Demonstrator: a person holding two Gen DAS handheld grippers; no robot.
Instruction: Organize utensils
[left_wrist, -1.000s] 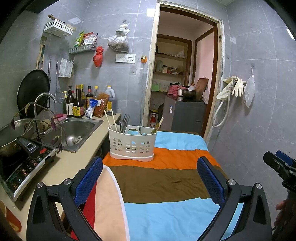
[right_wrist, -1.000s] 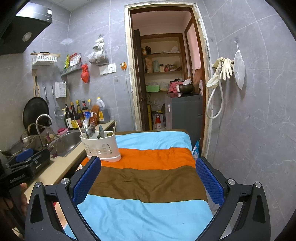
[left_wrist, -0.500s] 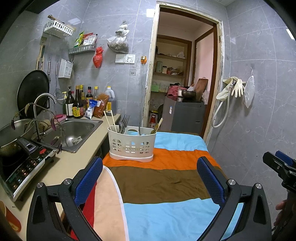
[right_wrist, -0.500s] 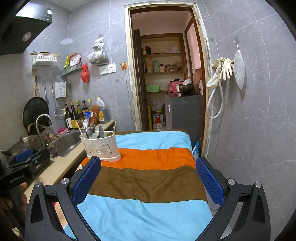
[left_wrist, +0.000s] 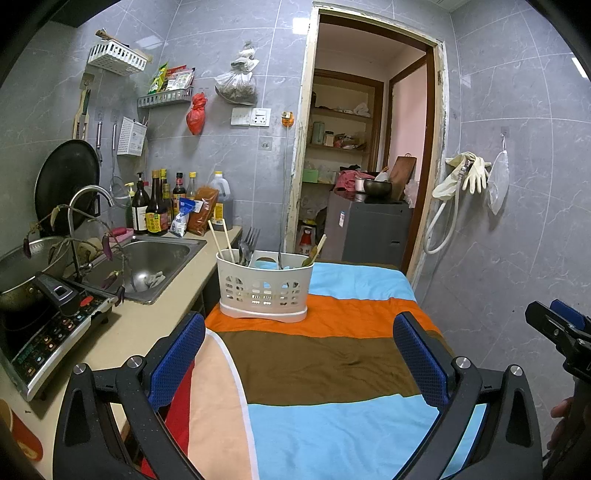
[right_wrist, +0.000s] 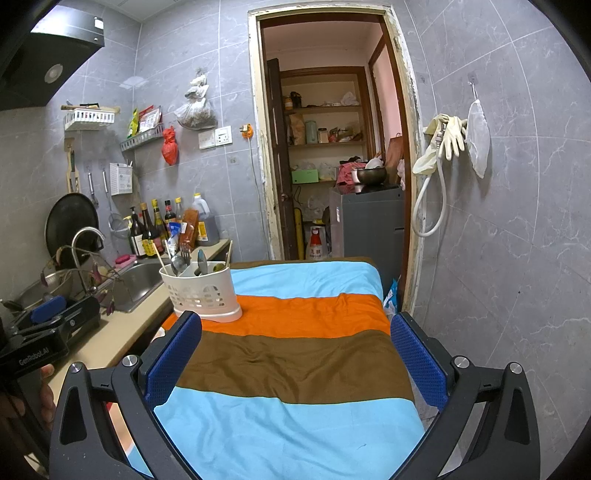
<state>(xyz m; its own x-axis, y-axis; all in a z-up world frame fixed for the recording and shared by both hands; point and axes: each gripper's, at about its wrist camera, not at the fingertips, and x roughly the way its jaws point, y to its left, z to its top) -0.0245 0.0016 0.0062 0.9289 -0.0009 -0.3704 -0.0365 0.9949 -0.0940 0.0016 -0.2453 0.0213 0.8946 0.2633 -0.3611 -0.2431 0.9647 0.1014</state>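
Observation:
A white slotted utensil caddy (left_wrist: 264, 286) stands on the orange stripe of a striped cloth (left_wrist: 317, 358), at the table's far left; it also shows in the right wrist view (right_wrist: 201, 291). It holds chopsticks (left_wrist: 226, 236), forks (left_wrist: 251, 236), a spoon (right_wrist: 178, 263) and other utensils, all upright. My left gripper (left_wrist: 299, 354) is open and empty, well short of the caddy. My right gripper (right_wrist: 295, 354) is open and empty, further right over the cloth.
A counter (left_wrist: 140, 328) runs along the left with a sink (left_wrist: 155, 258), tap (left_wrist: 86, 195), induction cooker (left_wrist: 48, 332) and bottles (left_wrist: 155, 210). A doorway (left_wrist: 365, 166) with a grey cabinet (left_wrist: 369, 232) lies behind the table. A tiled wall (right_wrist: 517, 240) bounds the right.

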